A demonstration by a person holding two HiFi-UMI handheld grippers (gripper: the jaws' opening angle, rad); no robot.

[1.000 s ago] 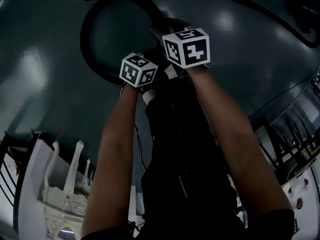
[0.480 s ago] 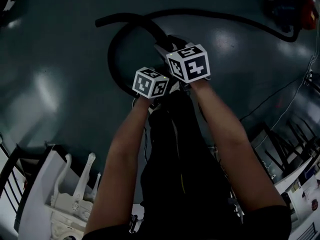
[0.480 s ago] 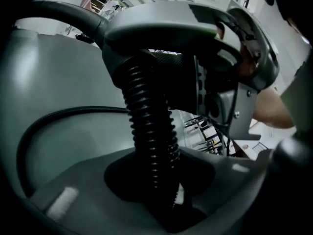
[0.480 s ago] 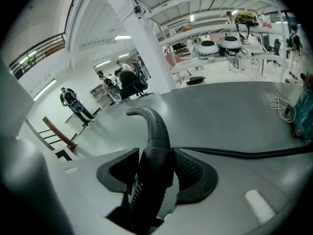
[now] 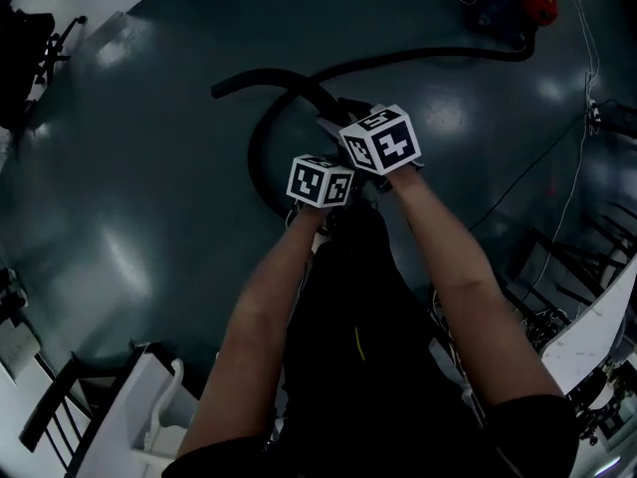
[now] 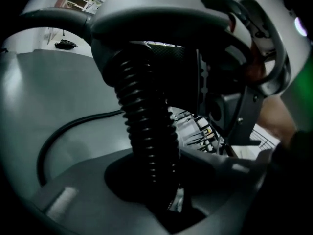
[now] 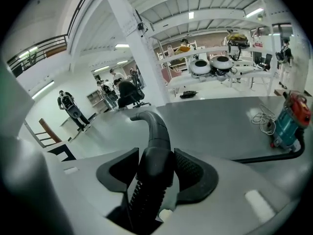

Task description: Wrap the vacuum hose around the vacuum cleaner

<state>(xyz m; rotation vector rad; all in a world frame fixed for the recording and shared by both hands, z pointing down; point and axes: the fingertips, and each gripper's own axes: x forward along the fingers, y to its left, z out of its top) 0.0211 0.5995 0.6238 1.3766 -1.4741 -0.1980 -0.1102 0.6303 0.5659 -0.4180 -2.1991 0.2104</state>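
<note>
Up close, the person's two forearms (image 5: 269, 307) reach out side by side. The left gripper (image 6: 157, 192) has its jaws pinched narrow on the ribbed stretch of the black vacuum hose (image 6: 146, 126), and the corrugations rise straight up out of the pads. Just beside it, the right gripper (image 7: 155, 175) stands wider, pads closed on the hose's smooth, thicker cuff, with the curved rigid end arching up and away past the jaws. Beyond the hands, the head view shows the hose curling into a loop against the dark grey floor (image 5: 129, 167), then running long and loose toward the far right. Out there, well apart from both grippers, stands the vacuum cleaner (image 7: 291, 116), teal body with a red top. A pale coil of cord (image 7: 264, 119) lies just beside it on the floor.
</note>
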